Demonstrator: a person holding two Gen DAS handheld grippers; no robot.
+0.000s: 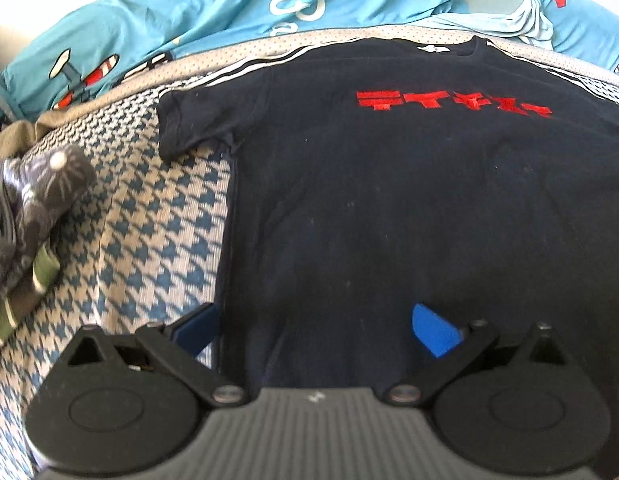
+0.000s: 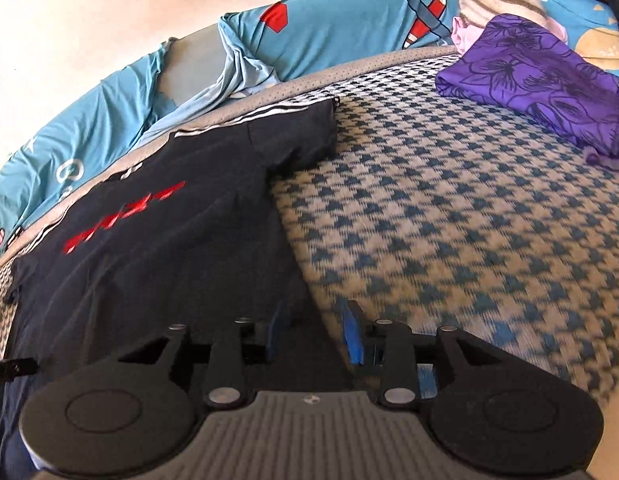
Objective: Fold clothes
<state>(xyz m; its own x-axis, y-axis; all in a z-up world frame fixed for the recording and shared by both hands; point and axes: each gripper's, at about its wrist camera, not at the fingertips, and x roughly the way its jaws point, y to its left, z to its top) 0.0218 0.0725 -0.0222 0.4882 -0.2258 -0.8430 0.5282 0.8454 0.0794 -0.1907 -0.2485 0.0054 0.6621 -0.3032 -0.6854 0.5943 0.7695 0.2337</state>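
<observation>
Two grippers, left gripper (image 1: pixel 315 330) spread wide and right gripper (image 2: pixel 315 330) narrowly parted, both empty, hover over a black T-shirt (image 1: pixel 389 208) laid flat for folding on the houndstooth bed (image 2: pixel 449 220).

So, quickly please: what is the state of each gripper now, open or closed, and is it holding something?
Left gripper: open, holding nothing, above the dark T-shirt.
Right gripper: partly open, holding nothing.

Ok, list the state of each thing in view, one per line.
Black T-shirt: spread flat, front up, unfolded.
Purple garment: folded, set aside on the checked cover.
Grey and striped clothes: bunched in a pile.
Left hand-held gripper: open, empty, above the shirt's hem.
Right hand-held gripper: partly open, empty.
</observation>
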